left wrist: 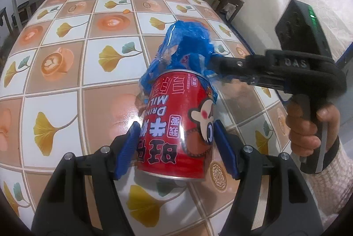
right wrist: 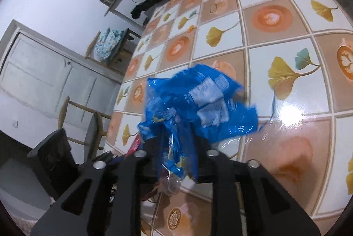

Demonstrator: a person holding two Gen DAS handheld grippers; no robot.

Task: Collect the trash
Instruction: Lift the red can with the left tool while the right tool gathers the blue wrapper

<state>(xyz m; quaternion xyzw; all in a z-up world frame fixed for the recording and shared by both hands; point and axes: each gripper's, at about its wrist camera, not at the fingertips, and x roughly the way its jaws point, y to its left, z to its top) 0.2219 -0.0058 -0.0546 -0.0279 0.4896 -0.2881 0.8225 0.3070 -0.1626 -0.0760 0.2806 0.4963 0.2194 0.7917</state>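
The tall red printed metal drink can (left wrist: 178,125), centre of the left wrist view above the tiled table (left wrist: 66,72), looks rigid, light and slick; its mid-wall suits a grip. The left gripper (left wrist: 176,147) is clamped there. The crumpled blue plastic wrapper (right wrist: 198,99), soft and springy, sits at the can's mouth, lying between the right gripper (right wrist: 176,143)'s parted jaws.

Black left gripper (left wrist: 176,145), blue ribbed pads, silver screws; right gripper (left wrist: 217,69) marked "DAS", green light; knit cream sleeve (left wrist: 331,180).

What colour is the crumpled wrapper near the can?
Blue wrapper with white print patches, best seen in the right wrist view.
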